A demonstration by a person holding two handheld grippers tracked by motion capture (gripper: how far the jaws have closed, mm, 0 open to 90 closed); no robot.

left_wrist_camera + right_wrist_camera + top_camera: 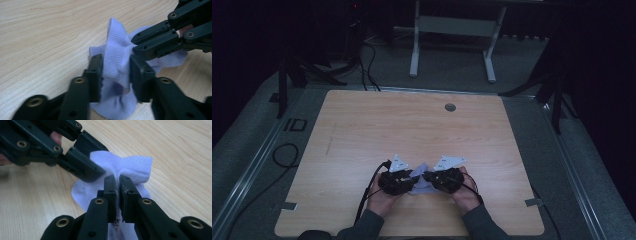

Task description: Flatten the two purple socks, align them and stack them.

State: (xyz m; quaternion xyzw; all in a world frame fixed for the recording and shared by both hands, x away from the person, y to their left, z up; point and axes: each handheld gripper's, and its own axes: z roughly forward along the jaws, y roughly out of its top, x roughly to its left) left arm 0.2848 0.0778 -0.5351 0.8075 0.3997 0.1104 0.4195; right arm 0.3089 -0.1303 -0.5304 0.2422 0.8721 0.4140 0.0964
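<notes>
Both tools are working one small pale lilac sock (117, 50) near the front edge of the wooden bench (362, 130). The right tool (117, 180) is pinching a fold of the knit, its jaws pressed together on the fabric, probably to anchor the sock while the other side gets arranged. The left tool (116, 67) is straddling the raised ribbed cuff, with its jaws partly spread and their pads touching the knit on either side. The sock is lying bunched between the two tools, its lower part resting on the bench.
</notes>
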